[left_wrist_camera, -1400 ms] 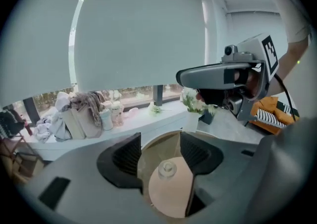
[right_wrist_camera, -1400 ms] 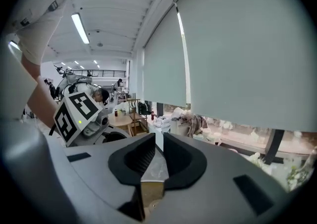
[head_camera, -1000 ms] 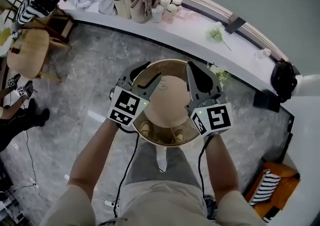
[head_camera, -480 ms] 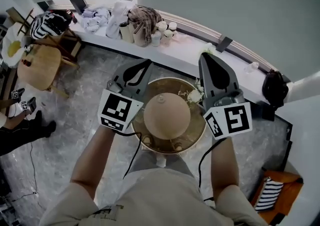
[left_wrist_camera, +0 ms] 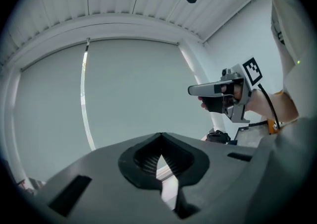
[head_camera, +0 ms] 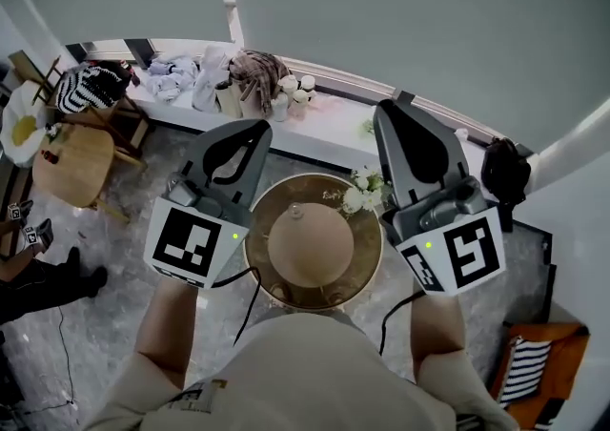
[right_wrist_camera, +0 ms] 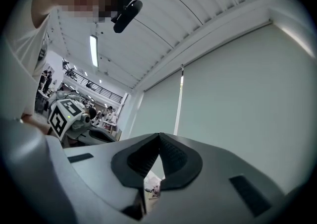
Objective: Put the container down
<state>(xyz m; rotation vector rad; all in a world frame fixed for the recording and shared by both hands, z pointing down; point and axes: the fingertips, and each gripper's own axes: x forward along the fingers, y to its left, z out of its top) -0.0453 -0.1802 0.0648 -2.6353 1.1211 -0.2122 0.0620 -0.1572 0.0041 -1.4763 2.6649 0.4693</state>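
- Left gripper view: the left gripper [left_wrist_camera: 159, 138] has its two grey jaws together. They have just been closing, and nothing is between the pads, only the pale blind beyond.
- Right gripper view: the right gripper [right_wrist_camera: 158, 139] is likewise closed and empty, pointing at the same blind and ceiling.
- Head view: a second ago both tools sat low against the rim of the round brass-coloured container with a tan domed lid [head_camera: 312, 248], one on each side. Since then I have seen them climb clear, and they now stand level and high in front of me.
- The container has not come up with them. It sits below and between the two tools, apart from both, with neither pad touching it.
- It stands upright with the lid on, over the grey marbled floor [head_camera: 124, 324]. I cannot tell what it rests on. A sprig of small white flowers [head_camera: 360, 194] lies just beside its far right edge.
- My reading: the container is set down and released, so the task looks finished; I see nothing left to do but keep the tools away.
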